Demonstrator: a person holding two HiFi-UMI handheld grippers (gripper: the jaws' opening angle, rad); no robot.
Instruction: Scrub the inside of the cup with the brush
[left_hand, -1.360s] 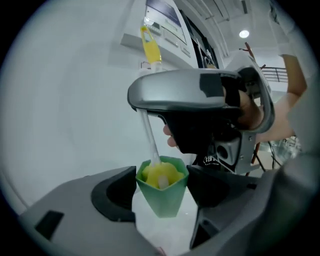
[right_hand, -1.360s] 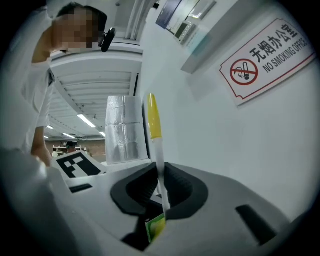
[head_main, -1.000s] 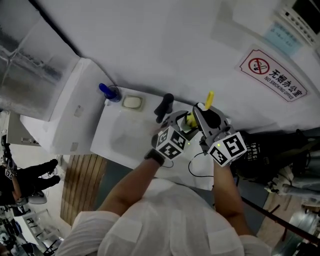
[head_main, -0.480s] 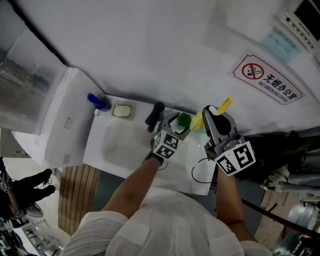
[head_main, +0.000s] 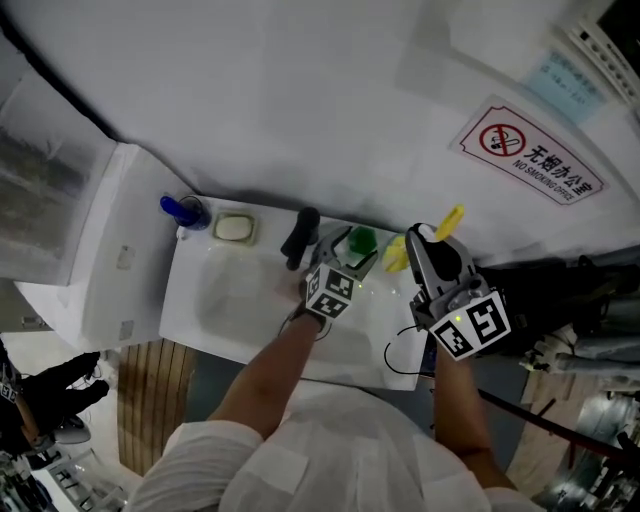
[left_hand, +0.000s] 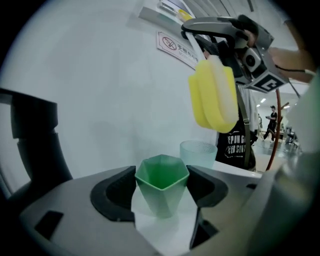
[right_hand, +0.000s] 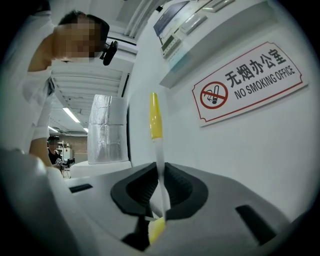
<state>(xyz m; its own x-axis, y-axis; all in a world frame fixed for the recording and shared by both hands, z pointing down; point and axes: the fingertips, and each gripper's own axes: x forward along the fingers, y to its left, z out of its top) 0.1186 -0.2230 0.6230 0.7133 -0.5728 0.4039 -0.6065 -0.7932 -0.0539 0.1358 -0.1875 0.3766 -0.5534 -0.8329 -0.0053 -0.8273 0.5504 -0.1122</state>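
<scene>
Cup sits pinched in left tongs; right tongs clamp brush, hanging above it, not touching.

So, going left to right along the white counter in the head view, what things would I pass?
blue-topped bottle → pale soap bar → black cylinder → green cup → yellow brush
</scene>
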